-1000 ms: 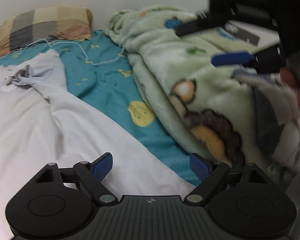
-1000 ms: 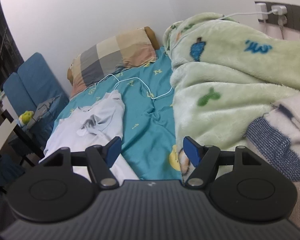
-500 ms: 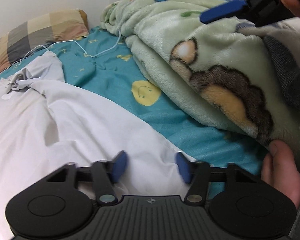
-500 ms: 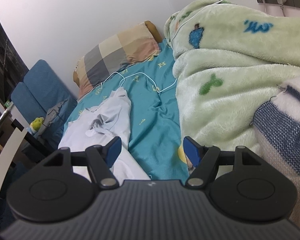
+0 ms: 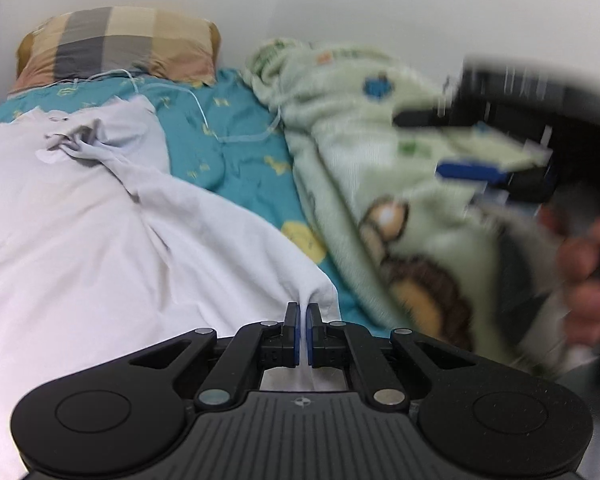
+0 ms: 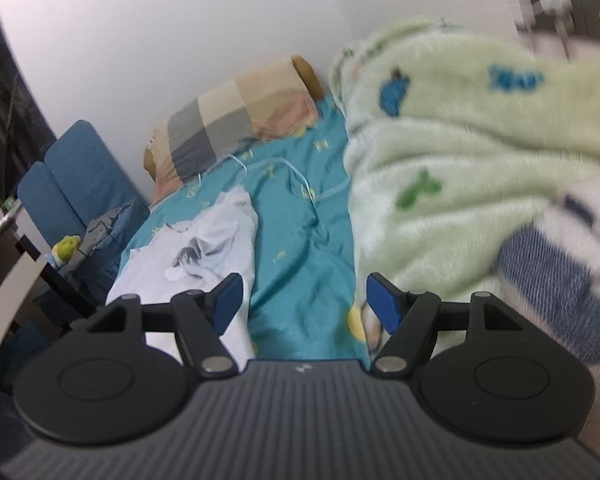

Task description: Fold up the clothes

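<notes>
My left gripper (image 5: pixel 303 312) has just closed its jaws on the near corner of the pale white cotton garment (image 5: pixel 100 240), pinching a tuck of cloth so I can, I judge, lift that hem for the first fold. My right gripper (image 6: pixel 302 300) hangs wide with nothing between its pads, free to take another corner. The garment lies spread along the left edge of the teal patterned bedsheet (image 5: pixel 236 168), a light green fleece blanket (image 5: pixel 380 184) heaped along the right, a checked pillow (image 5: pixel 120 44) at the head against the white wall (image 6: pixel 180 40).

Smooth white cloth garment (image 5: pixel 100 248), fluffy green fleece blanket (image 5: pixel 340 152), matt black plastic left gripper (image 5: pixel 303 320)
</notes>
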`<action>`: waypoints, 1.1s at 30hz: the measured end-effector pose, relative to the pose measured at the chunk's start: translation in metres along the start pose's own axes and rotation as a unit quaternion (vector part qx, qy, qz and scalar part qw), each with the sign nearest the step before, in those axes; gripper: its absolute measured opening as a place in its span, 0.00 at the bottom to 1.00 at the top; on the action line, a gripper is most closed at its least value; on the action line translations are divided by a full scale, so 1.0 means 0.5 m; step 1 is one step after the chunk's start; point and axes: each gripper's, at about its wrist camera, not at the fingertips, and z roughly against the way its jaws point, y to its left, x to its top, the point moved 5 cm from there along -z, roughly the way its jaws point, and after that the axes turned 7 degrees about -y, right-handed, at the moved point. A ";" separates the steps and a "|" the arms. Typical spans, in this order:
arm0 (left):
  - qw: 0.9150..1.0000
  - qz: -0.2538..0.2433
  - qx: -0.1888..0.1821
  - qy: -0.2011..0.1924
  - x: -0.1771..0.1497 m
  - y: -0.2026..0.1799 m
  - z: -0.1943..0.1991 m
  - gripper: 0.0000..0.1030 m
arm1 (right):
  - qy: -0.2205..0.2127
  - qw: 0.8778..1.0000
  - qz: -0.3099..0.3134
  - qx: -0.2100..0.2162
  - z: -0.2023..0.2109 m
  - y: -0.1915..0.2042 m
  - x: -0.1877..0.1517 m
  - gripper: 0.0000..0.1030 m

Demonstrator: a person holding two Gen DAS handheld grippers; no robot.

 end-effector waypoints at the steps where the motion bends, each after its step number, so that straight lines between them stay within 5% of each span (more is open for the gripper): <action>1: 1.000 0.013 -0.001 -0.008 0.011 0.009 0.022 0.03 | 0.001 1.000 0.001 0.004 -0.001 0.003 0.000 0.68; 9: 0.986 0.160 0.037 -0.028 0.028 0.147 0.193 0.02 | 0.030 0.999 0.002 0.012 -0.014 0.023 -0.015 0.68; 17: 0.960 0.233 0.128 0.086 -0.071 0.264 0.184 0.02 | 0.082 0.994 0.062 0.023 -0.043 0.092 -0.070 0.68; 21: 0.957 0.241 0.122 0.106 -0.077 0.285 0.178 0.03 | 0.117 0.988 0.090 0.046 -0.055 0.141 -0.115 0.68; 26: 0.958 0.250 0.088 0.113 -0.073 0.284 0.194 0.45 | 0.147 0.982 0.093 0.072 -0.061 0.198 -0.162 0.68; 33: 0.958 0.270 0.073 0.057 0.017 0.333 0.240 0.59 | 0.154 0.983 0.079 0.060 -0.081 0.228 -0.196 0.68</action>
